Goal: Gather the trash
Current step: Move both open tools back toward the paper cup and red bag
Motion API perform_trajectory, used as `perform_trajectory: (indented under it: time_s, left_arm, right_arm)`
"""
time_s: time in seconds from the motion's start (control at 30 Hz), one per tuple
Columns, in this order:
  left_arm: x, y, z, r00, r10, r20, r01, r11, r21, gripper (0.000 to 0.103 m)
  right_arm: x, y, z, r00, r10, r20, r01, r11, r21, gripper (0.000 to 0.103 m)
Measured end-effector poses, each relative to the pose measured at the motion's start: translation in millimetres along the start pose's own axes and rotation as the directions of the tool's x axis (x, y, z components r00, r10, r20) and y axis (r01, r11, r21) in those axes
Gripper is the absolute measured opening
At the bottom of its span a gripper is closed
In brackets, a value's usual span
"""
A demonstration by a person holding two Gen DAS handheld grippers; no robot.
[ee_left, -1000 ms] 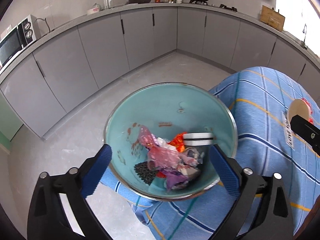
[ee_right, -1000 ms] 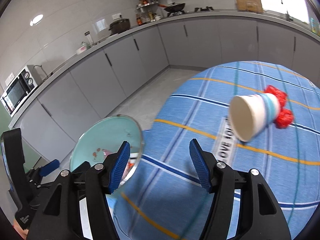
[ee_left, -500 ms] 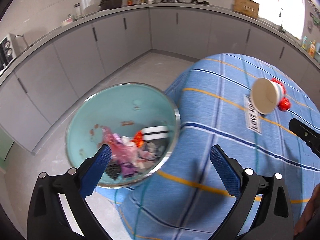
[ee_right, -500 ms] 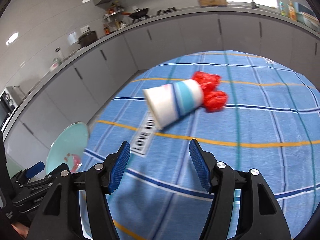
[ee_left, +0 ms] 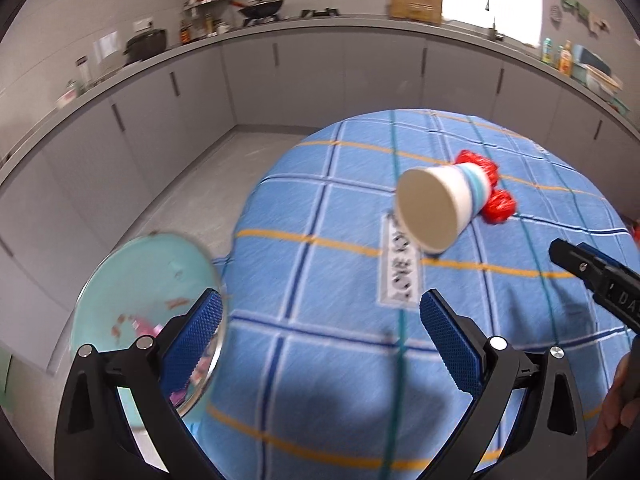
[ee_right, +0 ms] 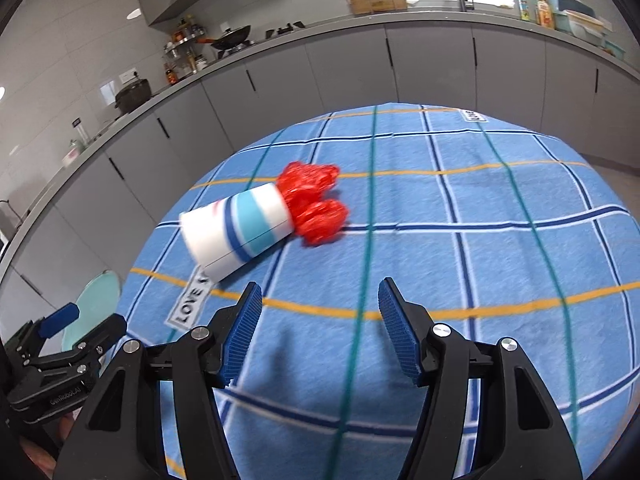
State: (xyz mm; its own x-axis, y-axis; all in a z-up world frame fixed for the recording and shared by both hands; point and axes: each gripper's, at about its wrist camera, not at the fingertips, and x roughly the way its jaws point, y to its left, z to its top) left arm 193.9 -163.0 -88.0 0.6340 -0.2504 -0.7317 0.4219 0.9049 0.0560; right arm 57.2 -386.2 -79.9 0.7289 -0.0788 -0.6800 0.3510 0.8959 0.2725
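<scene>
Left tongs [ee_left: 320,332] gape above the blue checked bench [ee_left: 320,380]; a tipped white paper cup [ee_left: 440,204] touches crumpled red plastic [ee_left: 498,206]

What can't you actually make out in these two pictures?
- Bin contents: left view, hidden behind the left gripper.
- Paper cup interior: left view, blurred.
- Red wrapper: right view, near end hidden behind the cup; motion blur hides what it is.
- Counter bottles: right view, too small to read.
</scene>
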Motion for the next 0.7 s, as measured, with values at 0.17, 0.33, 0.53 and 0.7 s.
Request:
perform_trajectory:
  time_s: [0.17, 0.33, 0.53, 0.7]
  left_arm:
    - [13.4, -22.7, 24.4, 0.998, -0.055, 0.034, 0.052, 0.996, 0.066, 0.097]
    - [29.5, -45.9, 48.3, 0.990, -0.128, 0.063, 0.118, 0.983, 0.142, 0.097]
    - [61.7, -73.1, 68.7, 0.980, -0.194, 0.034, 0.178, 0.947, 0.266, 0.097]
    - [77.6, -83.1, 71.7, 0.972, -0.236, -0.016, 0.230, 0.927, 0.295, 0.096]
  right_arm:
    - [5.6, -13.2, 10.6, 1.000, -0.013, 0.001, 0.013, 1.000, 0.004, 0.061]
    - [11.1, -25.7, 22.0, 1.000, -0.019, -0.006, 0.019, 1.000, 0.016, 0.061]
    - [19.3, -39.7, 32.0, 0.999, -0.027, -0.025, 0.028, 0.999, 0.025, 0.061]
    - [25.6, -47.9, 39.1, 0.999, -0.027, -0.036, 0.028, 0.999, 0.030, 0.061]
